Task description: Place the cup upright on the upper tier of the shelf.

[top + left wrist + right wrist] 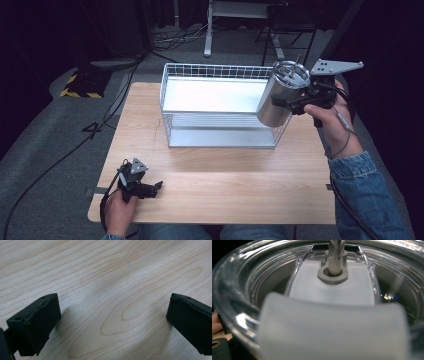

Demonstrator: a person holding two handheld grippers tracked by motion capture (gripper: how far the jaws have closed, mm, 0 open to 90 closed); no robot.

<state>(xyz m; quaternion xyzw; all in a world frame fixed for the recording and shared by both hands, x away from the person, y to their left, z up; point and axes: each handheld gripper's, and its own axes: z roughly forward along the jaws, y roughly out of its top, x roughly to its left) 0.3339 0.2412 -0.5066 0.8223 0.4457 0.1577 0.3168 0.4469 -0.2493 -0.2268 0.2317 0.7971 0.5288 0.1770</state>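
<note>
- The wooden table (225, 185), pale with wavy grain, spans the middle of the high view; the left gripper view looks onto that grain from close above.
- A white wire basket (220, 125) stands on the table toward 12 o'clock, its solid floor bare and brightly lit.
- The steel tumbler (280, 97) hangs in the air over the basket's corner at about 2 o'clock from the table's centre. It is a brushed silver cylinder, tilted so its top leans up and away. A clear plastic lid (317, 290) with a frosted sliding tab closes it, and a metal straw (335, 255) rises through a grey ring in the lid.
- The right gripper (295, 102) is clamped on the tumbler near its upper side, held in a hand with a denim sleeve, at 3 o'clock of the basket.
- The left gripper (155, 186) rests low on the table at 7 o'clock, well apart from the basket. In its own view the two black jaws stand wide apart with nothing between them.
</note>
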